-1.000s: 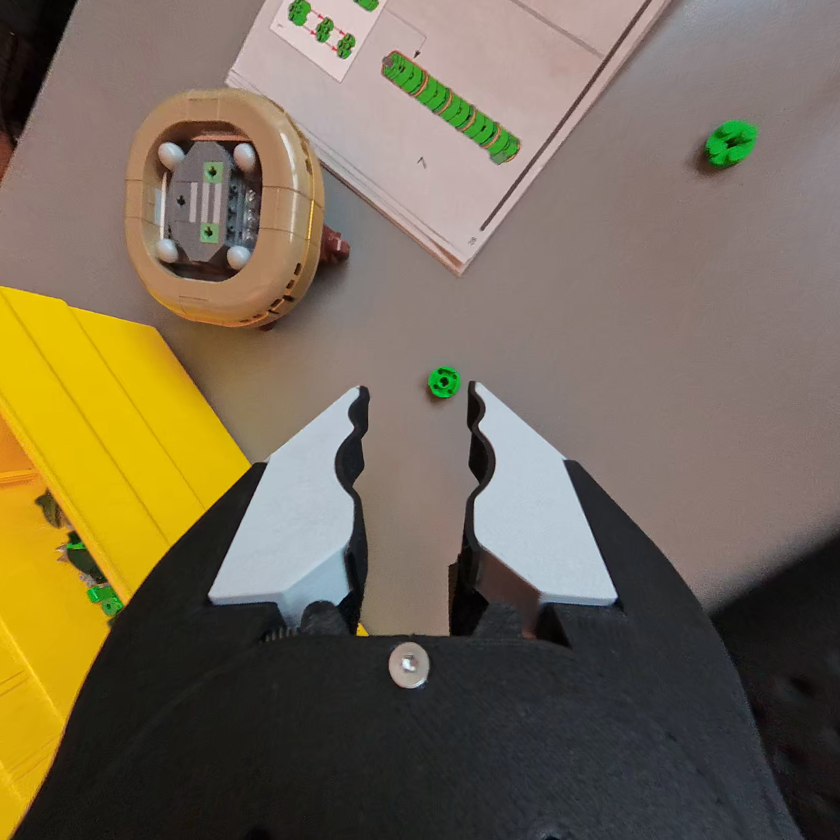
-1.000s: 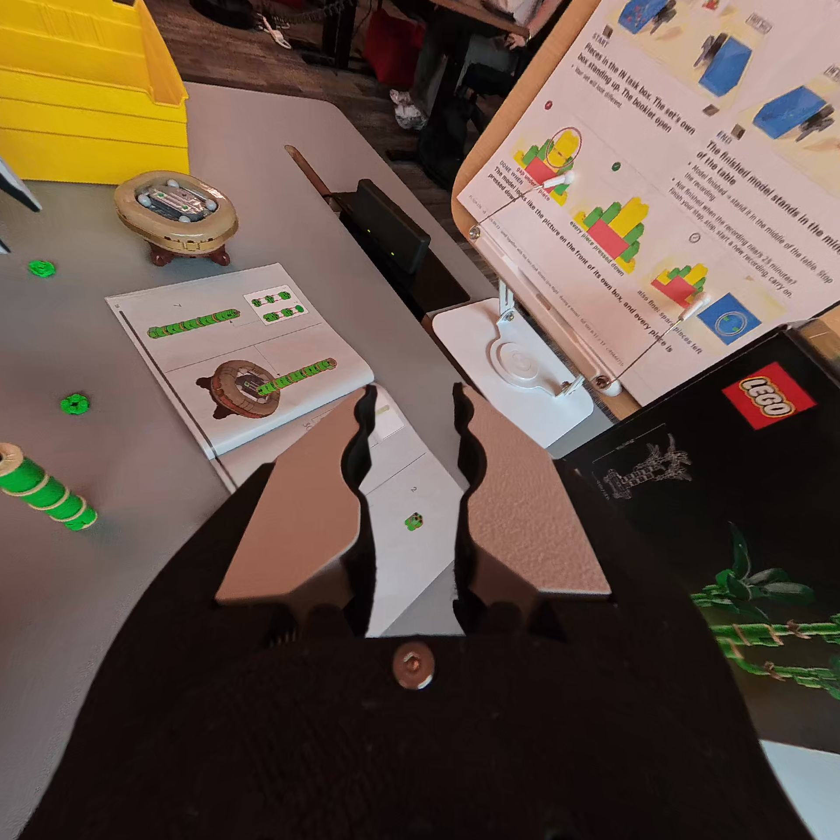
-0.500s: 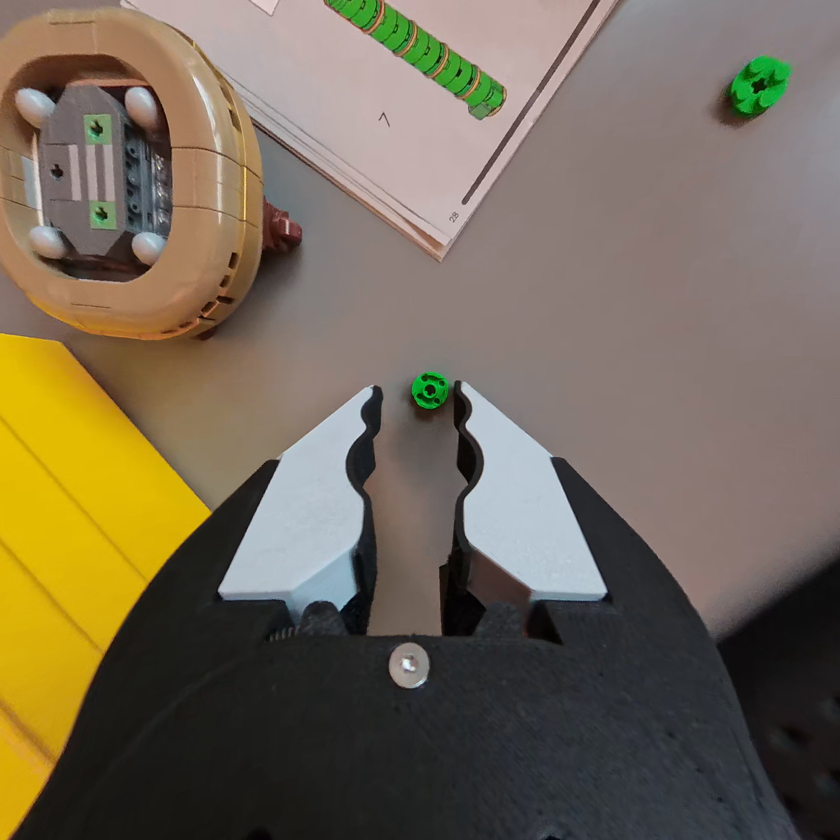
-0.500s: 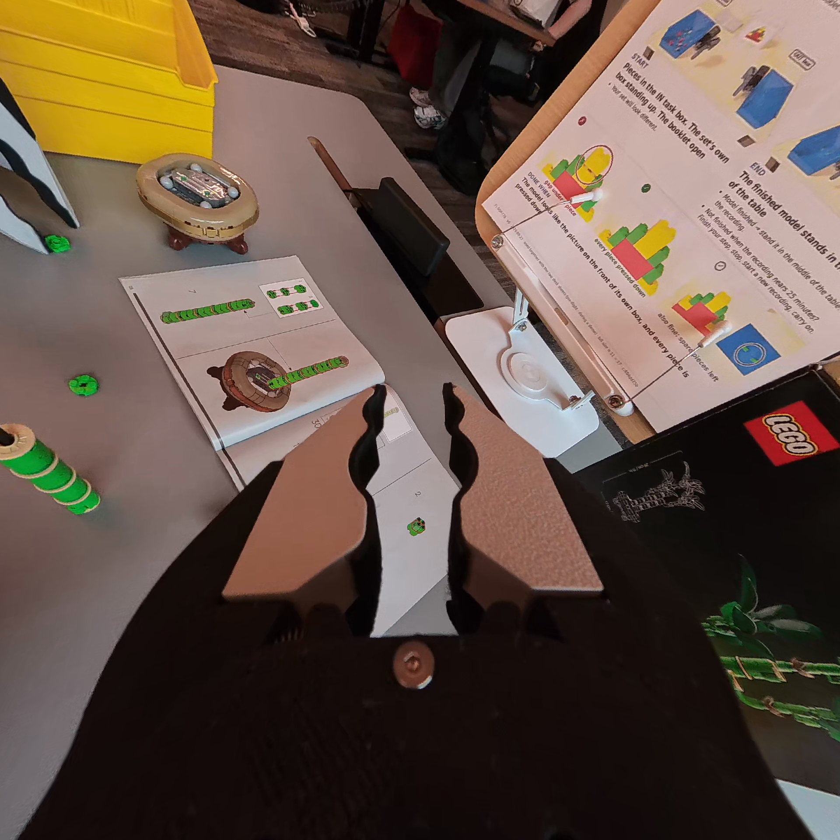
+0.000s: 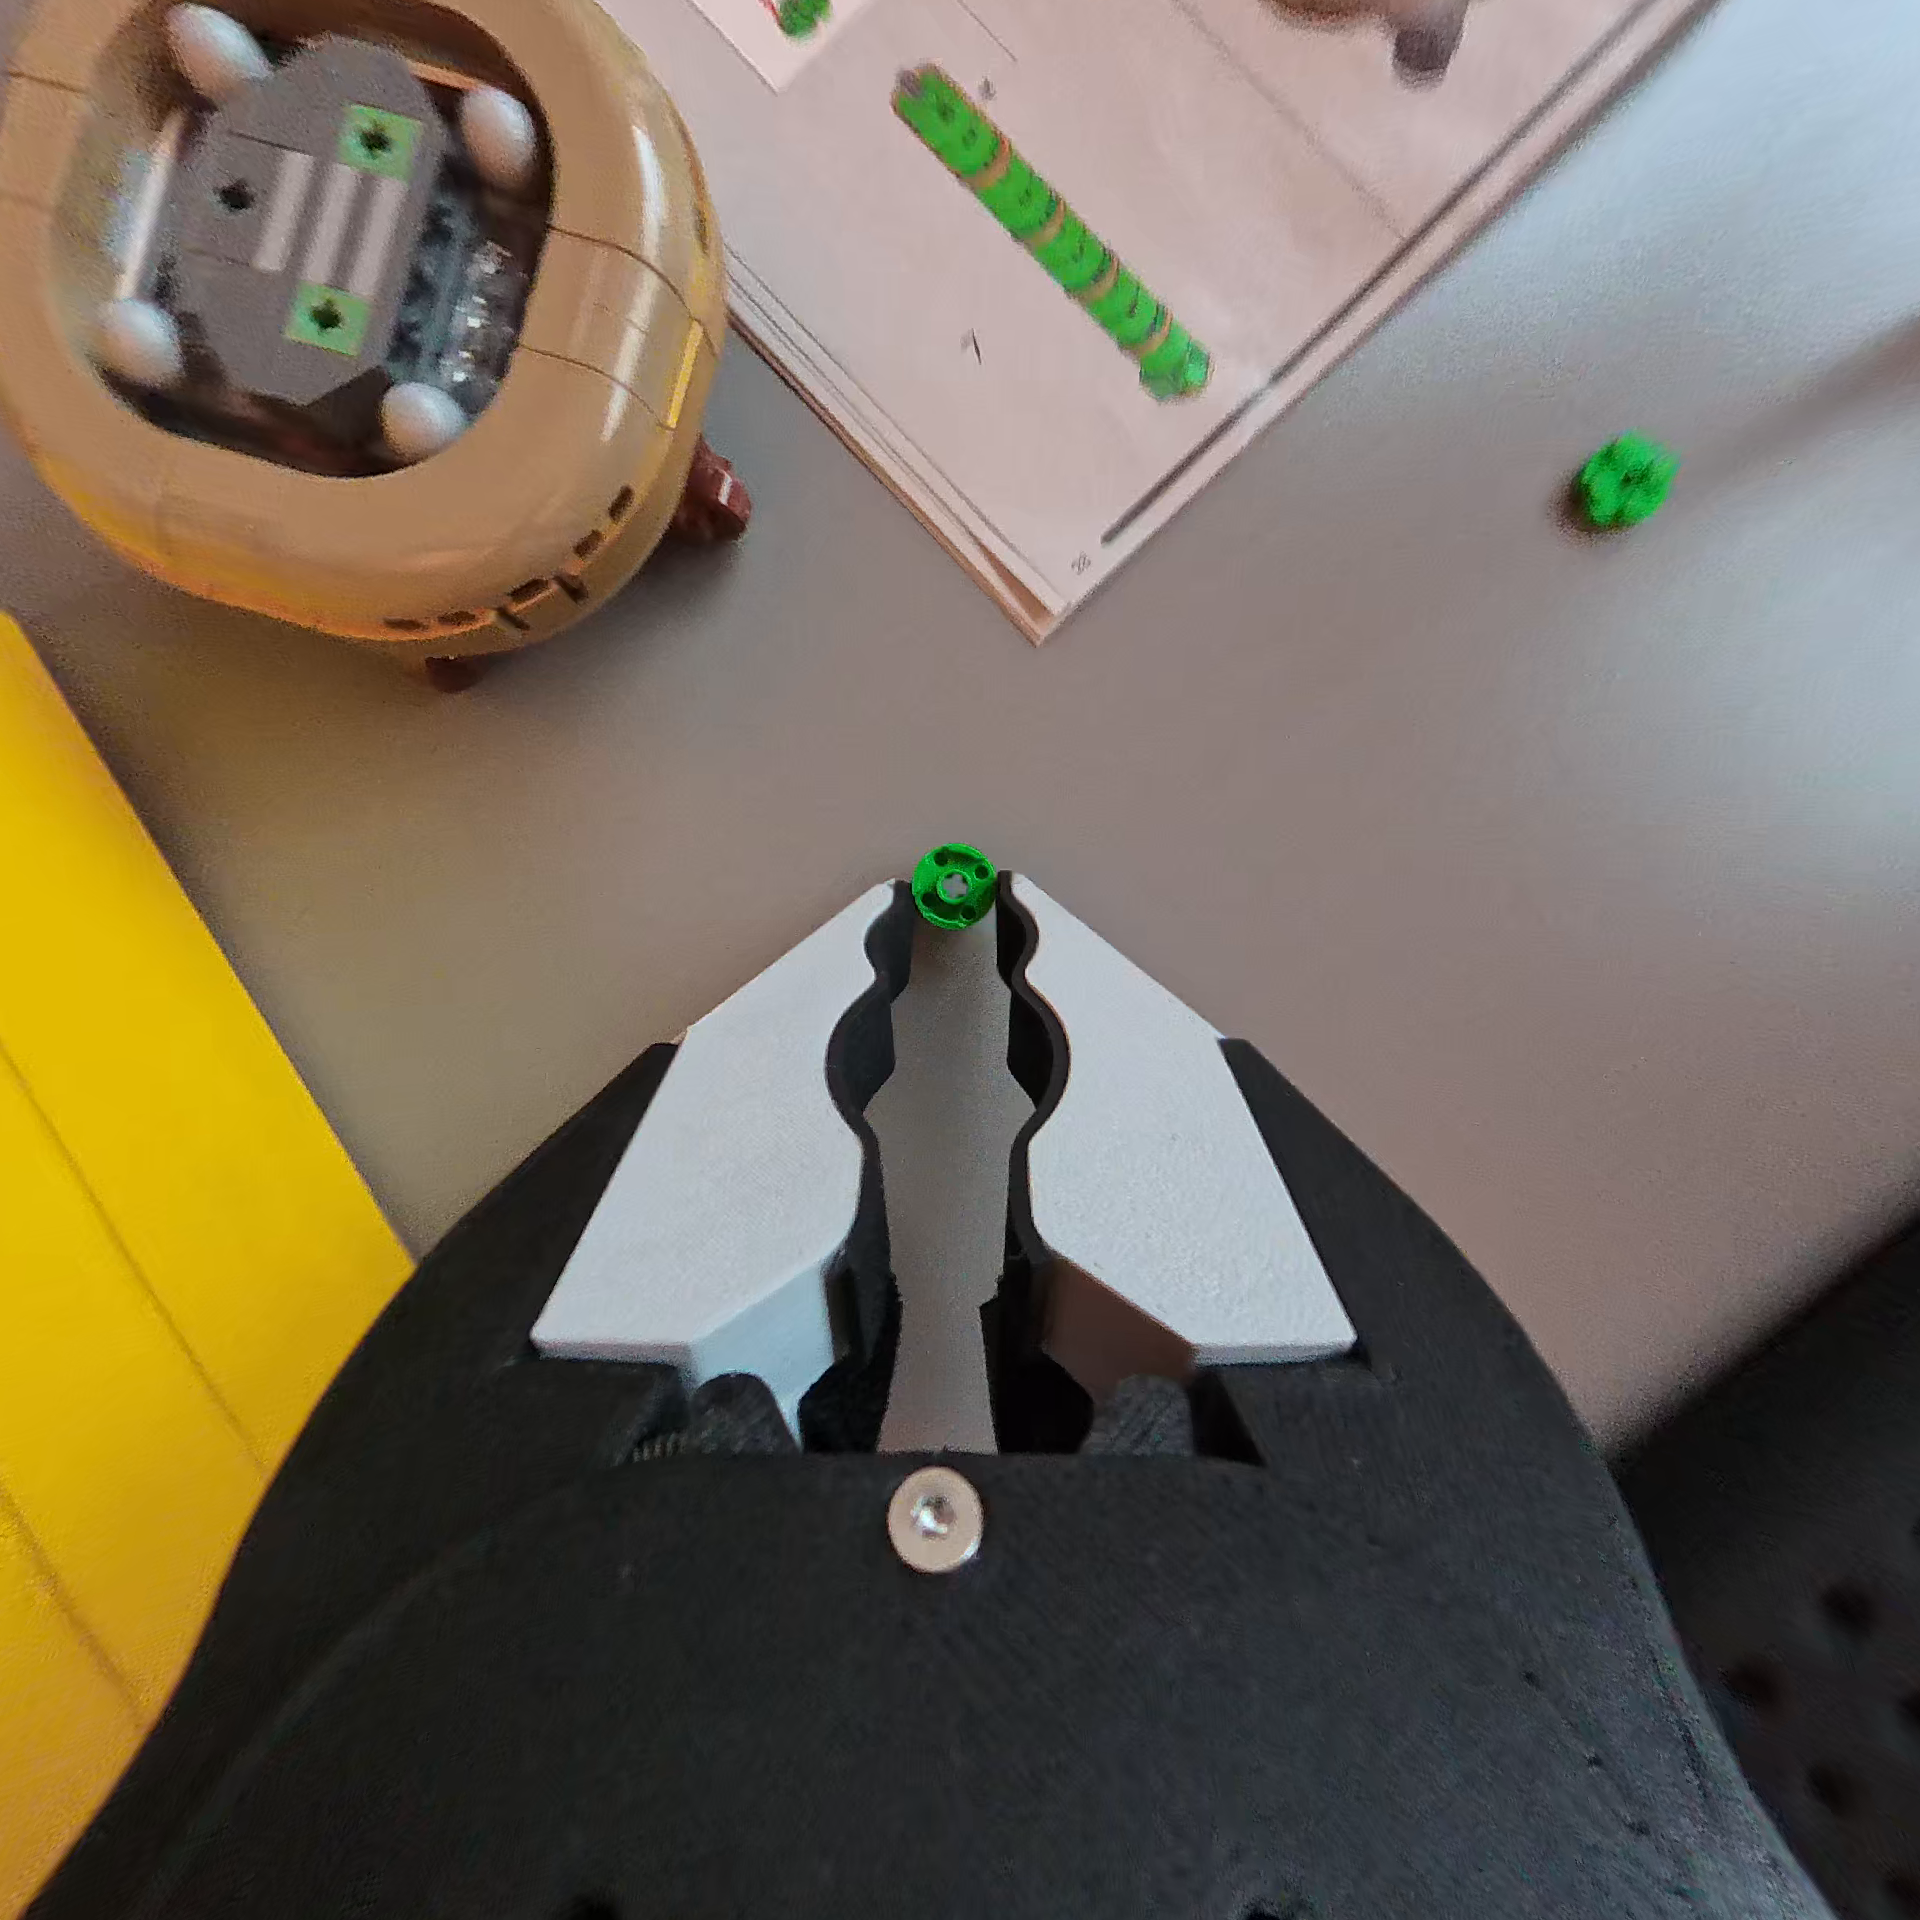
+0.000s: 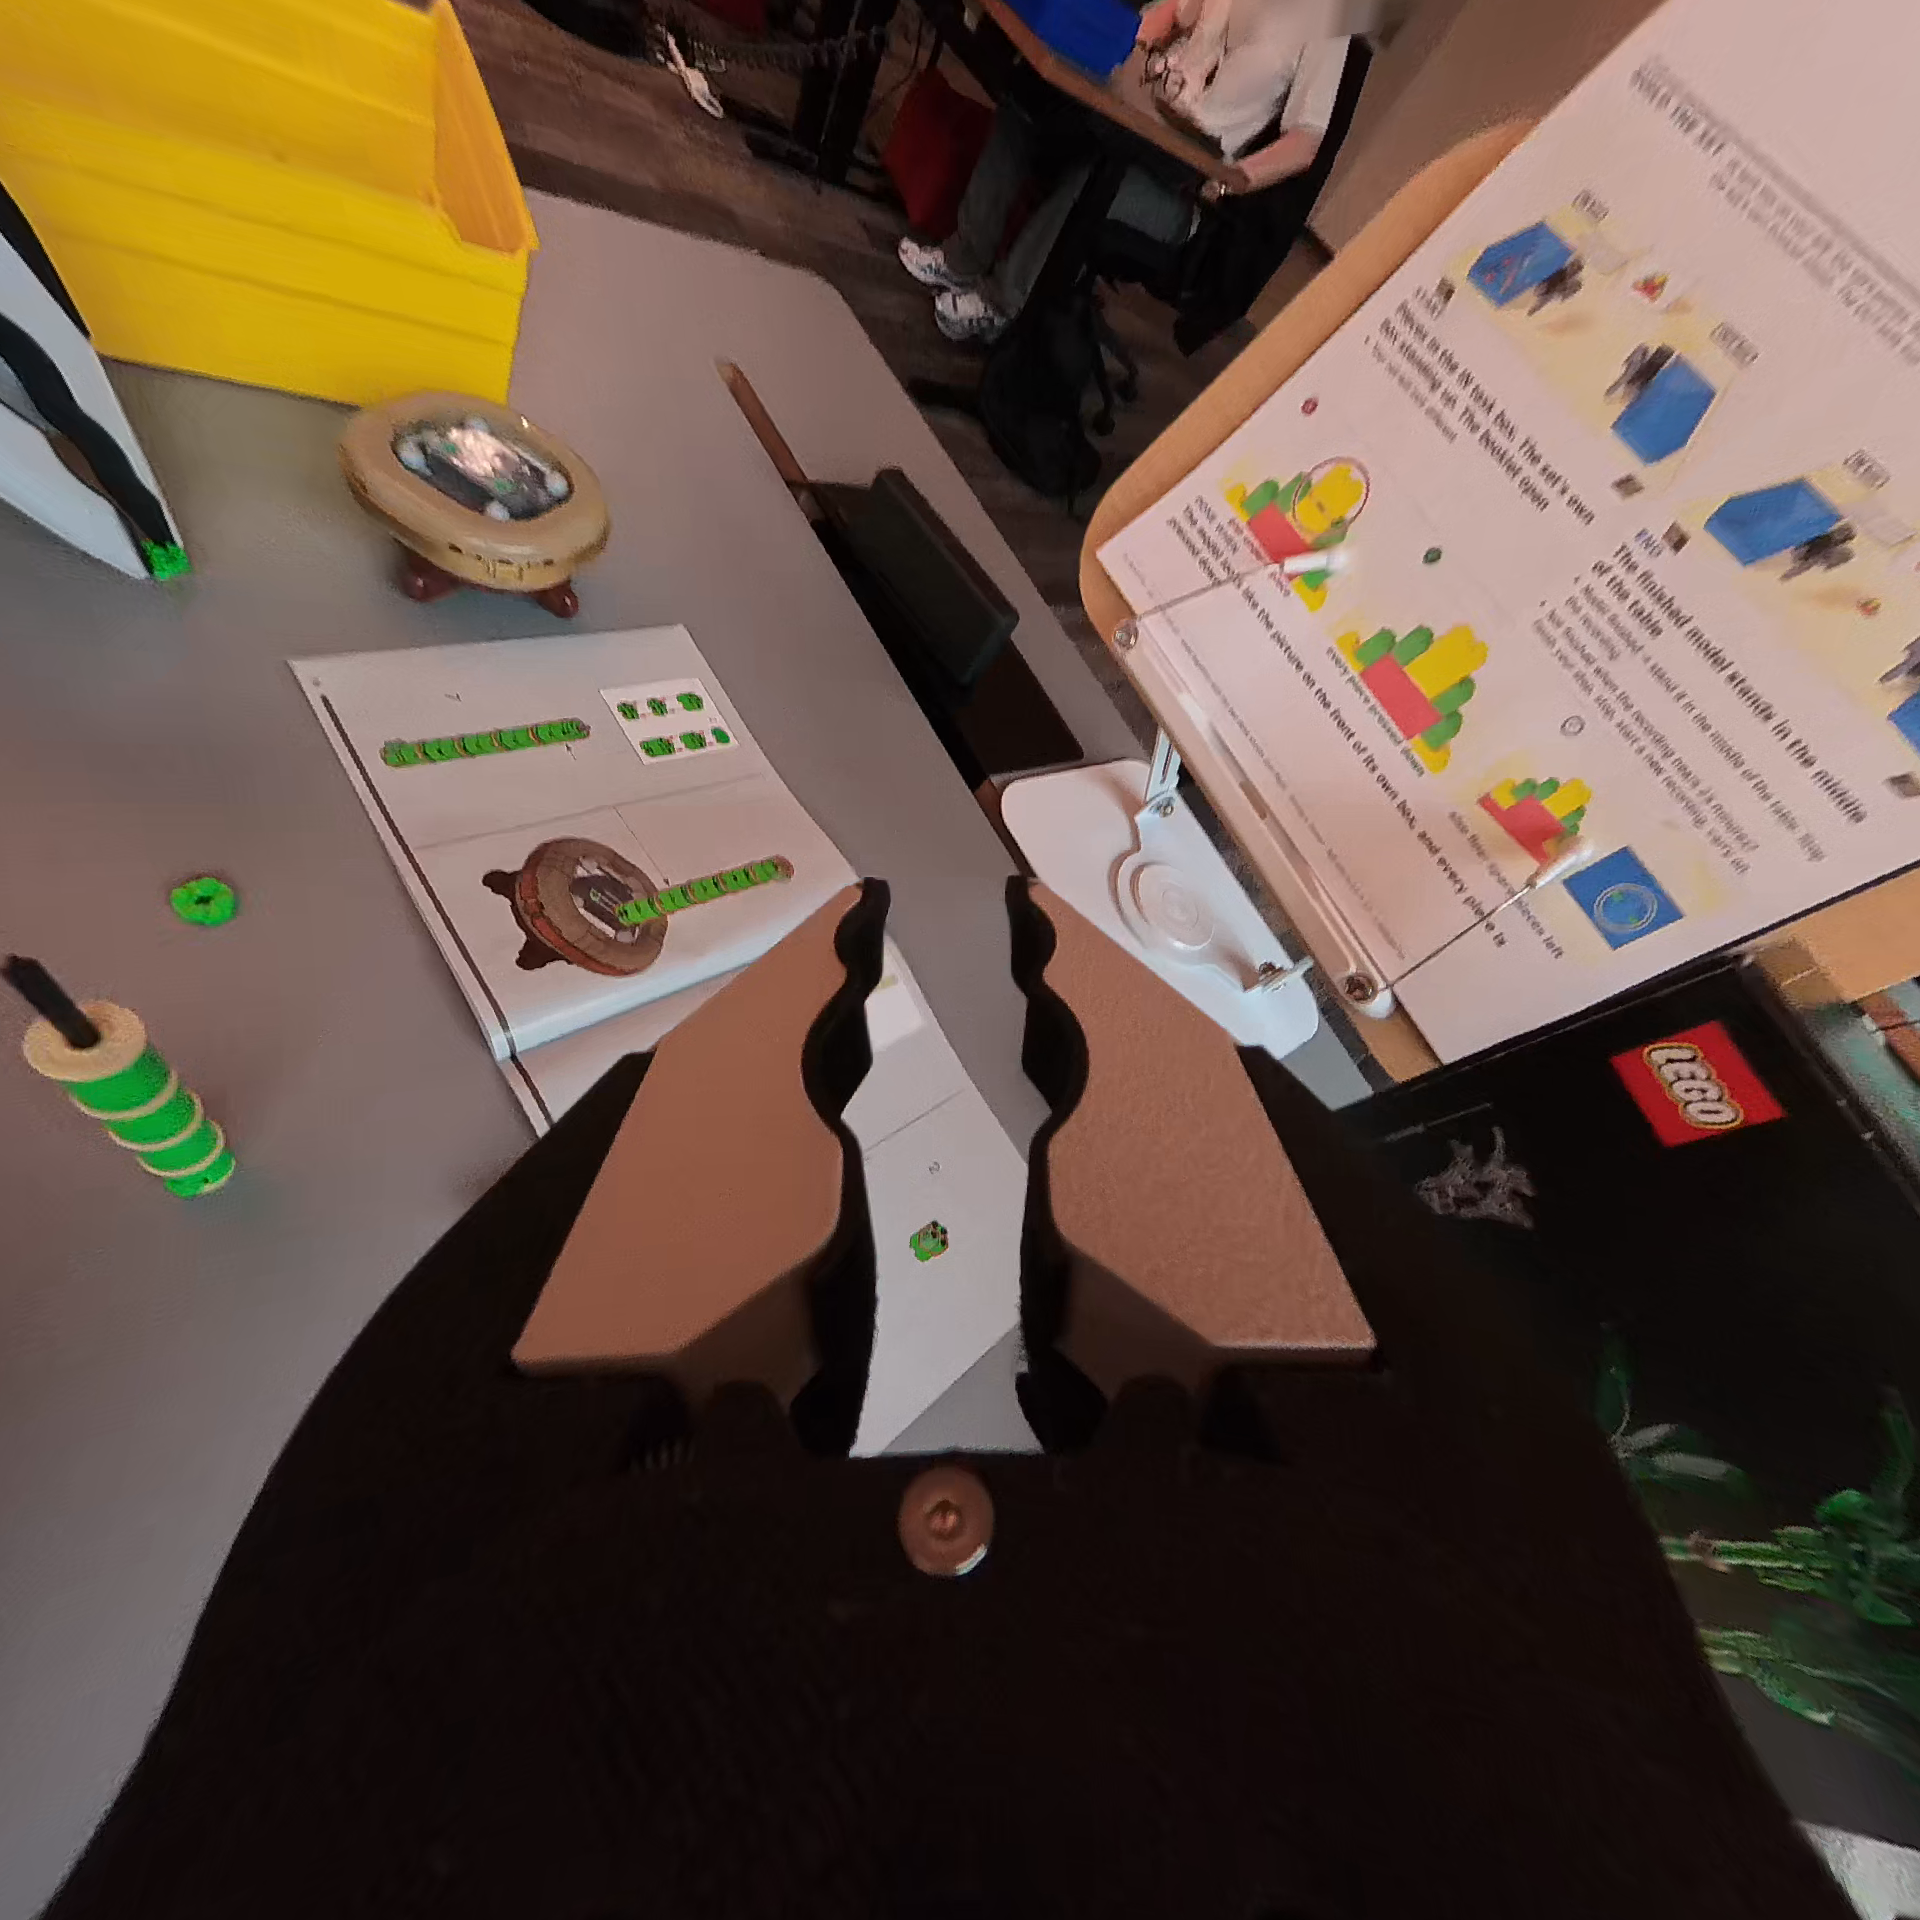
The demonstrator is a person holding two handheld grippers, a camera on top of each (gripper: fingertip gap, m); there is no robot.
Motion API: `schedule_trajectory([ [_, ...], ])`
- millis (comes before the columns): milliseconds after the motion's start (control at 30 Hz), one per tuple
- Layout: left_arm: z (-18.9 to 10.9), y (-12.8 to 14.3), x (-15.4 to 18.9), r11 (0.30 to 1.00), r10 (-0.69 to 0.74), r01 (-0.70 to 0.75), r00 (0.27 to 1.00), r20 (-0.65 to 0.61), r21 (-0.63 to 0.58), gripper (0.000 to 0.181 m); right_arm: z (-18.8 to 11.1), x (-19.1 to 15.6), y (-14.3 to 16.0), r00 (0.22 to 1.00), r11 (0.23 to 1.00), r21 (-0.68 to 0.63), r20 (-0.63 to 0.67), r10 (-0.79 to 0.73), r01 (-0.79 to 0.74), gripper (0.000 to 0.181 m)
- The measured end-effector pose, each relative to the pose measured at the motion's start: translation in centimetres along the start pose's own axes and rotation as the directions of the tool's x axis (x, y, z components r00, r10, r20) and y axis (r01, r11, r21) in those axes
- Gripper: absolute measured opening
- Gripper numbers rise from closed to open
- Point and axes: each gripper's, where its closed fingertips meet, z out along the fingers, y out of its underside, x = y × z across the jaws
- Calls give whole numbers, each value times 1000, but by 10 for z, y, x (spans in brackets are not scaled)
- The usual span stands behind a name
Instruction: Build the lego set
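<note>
A small green round piece [image 5: 953, 883] sits between the fingertips of my left gripper [image 5: 953, 902], which is shut on it just above the grey table [image 5: 1299, 831]. The same gripper tip and piece show in the right wrist view [image 6: 161, 559]. The tan oval pot model [image 5: 343, 312] stands up-left of it, also in the right wrist view [image 6: 473, 488]. A second green piece [image 5: 1621, 488] lies to the right. My right gripper [image 6: 945, 904] is open and empty over the instruction booklet [image 6: 582, 790]. A green-and-tan stack on a black axle [image 6: 135, 1101] lies at the left.
A yellow bin [image 5: 156, 1039] is at the left, seen too in the right wrist view [image 6: 260, 208]. A loose green piece [image 6: 203, 901] lies near the booklet. A black set box [image 6: 1714, 1247] and a tilted instruction board on a white stand [image 6: 1153, 894] are at the right. There is about 40 centimetres between the tips of the two grippers.
My left gripper moved forward to the small green round piece and its fingers closed on it. The right gripper drifted a little; its gap stayed the same.
</note>
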Motion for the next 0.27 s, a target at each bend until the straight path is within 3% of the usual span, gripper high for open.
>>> schedule_trajectory([
  [67, -13, -15, 14, 985, -118, 131, 987, -112, 113, 14, -8, -6, -24, 1000, 998, 62, 2, -22, 21, 24],
  [133, -39, -44, 49, 910, -225, 338, 890, -397, 242, 14, -19, -22, -57, 998, 984, 168, 29, -57, 52, 24],
  [200, -74, -74, 85, 774, -235, 575, 650, -723, 266, 14, -30, -41, -92, 995, 963, 258, 54, -89, 72, 27],
  [267, -90, -79, 111, 718, -214, 679, 426, -879, 154, 14, -41, -71, -123, 985, 942, 322, 102, -138, 99, 34],
])
